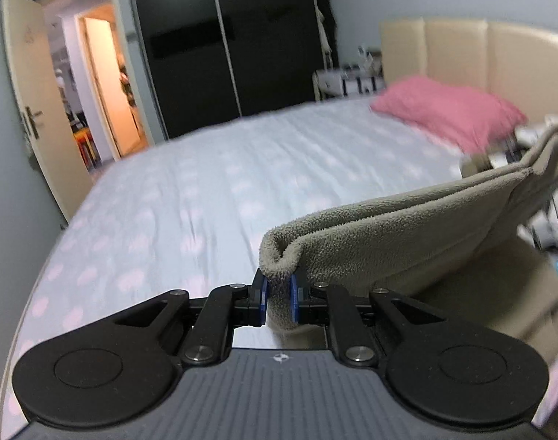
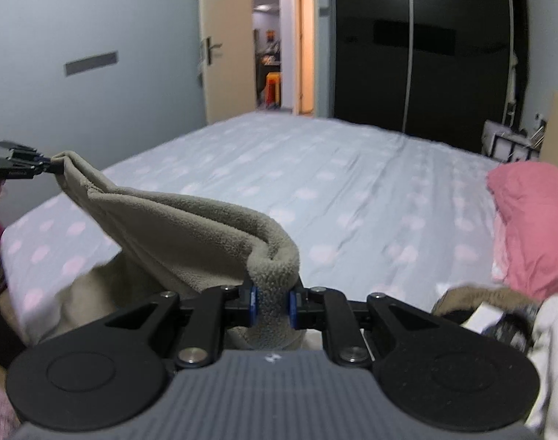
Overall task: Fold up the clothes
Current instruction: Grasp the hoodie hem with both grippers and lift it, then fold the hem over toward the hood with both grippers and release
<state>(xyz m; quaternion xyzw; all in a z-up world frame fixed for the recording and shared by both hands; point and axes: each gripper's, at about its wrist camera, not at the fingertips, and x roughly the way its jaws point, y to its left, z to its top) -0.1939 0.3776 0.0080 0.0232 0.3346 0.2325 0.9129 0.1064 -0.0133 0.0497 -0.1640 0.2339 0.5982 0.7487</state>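
So both grippers, left [image 1: 277, 299] and right [image 2: 272, 307], are pinching corners of the fleece [image 1: 388, 234] over the bed [image 1: 205, 168], and keeping it taut is probably helping it land flat.

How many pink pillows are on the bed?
1. The pink pillow lies at the head of the bed, by the cream headboard. In the right wrist view it sits at the right edge. The grey fleece garment may hide others.
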